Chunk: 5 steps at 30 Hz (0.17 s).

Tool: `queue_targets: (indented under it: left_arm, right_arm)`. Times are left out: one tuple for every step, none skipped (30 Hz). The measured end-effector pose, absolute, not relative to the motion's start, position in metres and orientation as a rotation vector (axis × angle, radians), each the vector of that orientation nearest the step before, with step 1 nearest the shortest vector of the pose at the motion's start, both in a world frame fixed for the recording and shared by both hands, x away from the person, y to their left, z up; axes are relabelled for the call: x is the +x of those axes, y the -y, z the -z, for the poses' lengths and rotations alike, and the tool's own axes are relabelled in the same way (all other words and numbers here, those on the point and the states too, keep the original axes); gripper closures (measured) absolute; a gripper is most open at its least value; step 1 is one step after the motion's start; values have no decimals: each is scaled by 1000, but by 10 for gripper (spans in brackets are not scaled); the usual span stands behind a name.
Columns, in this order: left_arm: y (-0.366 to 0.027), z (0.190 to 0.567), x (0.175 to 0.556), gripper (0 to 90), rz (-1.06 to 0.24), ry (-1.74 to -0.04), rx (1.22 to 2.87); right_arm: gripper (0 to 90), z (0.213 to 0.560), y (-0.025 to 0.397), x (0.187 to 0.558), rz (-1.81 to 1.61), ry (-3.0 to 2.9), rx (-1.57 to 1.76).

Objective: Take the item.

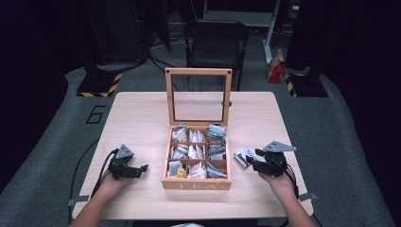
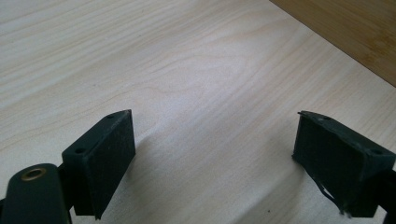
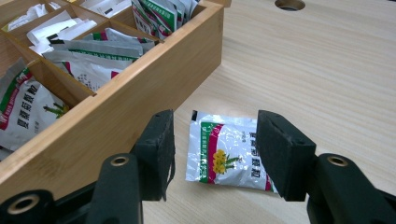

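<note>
The tea sachet [image 3: 225,155] lies flat on the table [image 1: 142,123], just beside the right wall of the wooden tea box [image 1: 196,182], and the right gripper [image 3: 215,154] is poised right over it with its jaws spread to either side of the packet, gripping nothing. From above, that packet [image 1: 243,157] sits between the box and the right gripper [image 1: 257,163], a little ahead of the person's right hand [image 1: 279,182]. Over on the other side, the left gripper [image 1: 137,169] rests near the box's left wall with its jaws wide apart and empty, bare table between them in the left gripper view [image 2: 215,154]. The sachet is glossy foil, silver-white, with a green band down one edge, a red stripe, a small yellow flower picture and green characters I can't read. The front of the box carries the letters TEA. It is light bamboo-like wood, square, split into nine compartments stuffed with similar foil sachets [image 3: 88,56], and its lid [image 1: 198,97] stands upright at the back, a wooden frame around a clear pane. The table is pale wood grain with a round hole [image 3: 289,4] behind the box. The gripper jaws are matte black blocks with rough pads
</note>
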<state>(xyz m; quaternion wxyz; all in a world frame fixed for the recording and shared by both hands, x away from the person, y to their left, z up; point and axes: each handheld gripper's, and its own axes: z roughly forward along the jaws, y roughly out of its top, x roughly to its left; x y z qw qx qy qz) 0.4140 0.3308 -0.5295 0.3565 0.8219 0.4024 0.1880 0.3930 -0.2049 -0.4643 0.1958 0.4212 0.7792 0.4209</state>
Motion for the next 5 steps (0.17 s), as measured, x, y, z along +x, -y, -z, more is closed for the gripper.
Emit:
queue_targets:
  left_arm:
    - [-331,530,414,122,-480,-1043,2119]
    - [-331,530,414,123,-483,-1040,2121]
    - [-331,530,414,122,-483,-1040,2121]
    - [-331,530,414,123,-483,-1041,2120]
    - [-331,530,414,122,-483,-1041,2120]
  right_arm:
    - [468,466,205,393,-1178,-2184,1183]
    - [468,467,206,393,-1175,-2183,1186]
    - [468,467,206,393,-1175,-2183,1186]
    - [469,470,206,392,-1158,-2189,1179]
    - [469,470,206,392,-1158,-2189,1179]
